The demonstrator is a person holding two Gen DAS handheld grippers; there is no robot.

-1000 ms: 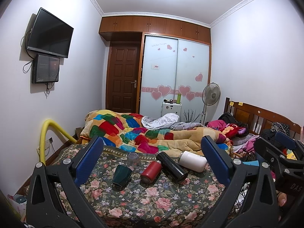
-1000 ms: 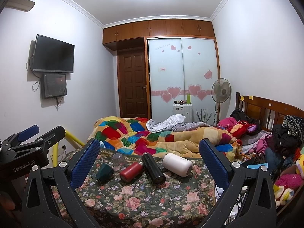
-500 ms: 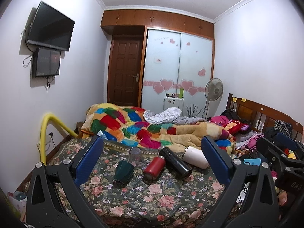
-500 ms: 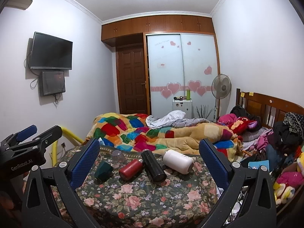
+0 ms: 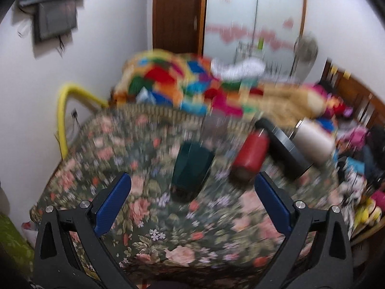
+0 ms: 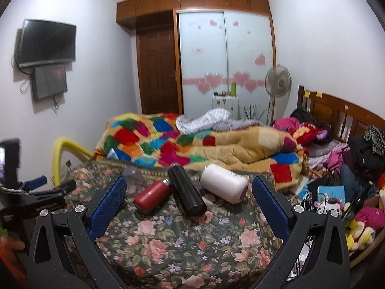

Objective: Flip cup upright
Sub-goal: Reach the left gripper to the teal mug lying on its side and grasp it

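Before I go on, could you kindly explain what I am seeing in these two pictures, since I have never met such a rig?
A person holds a two-finger tool in each hand; each carries a camera looking along its fingers. The blurred picture is from the left tool, open, pointing at a dark green cup lying on its side. The sharp one is from the right tool, also open. On the floral cloth lie a red bottle, a black flask and a white flask, with a clear cup behind. Nothing is held.
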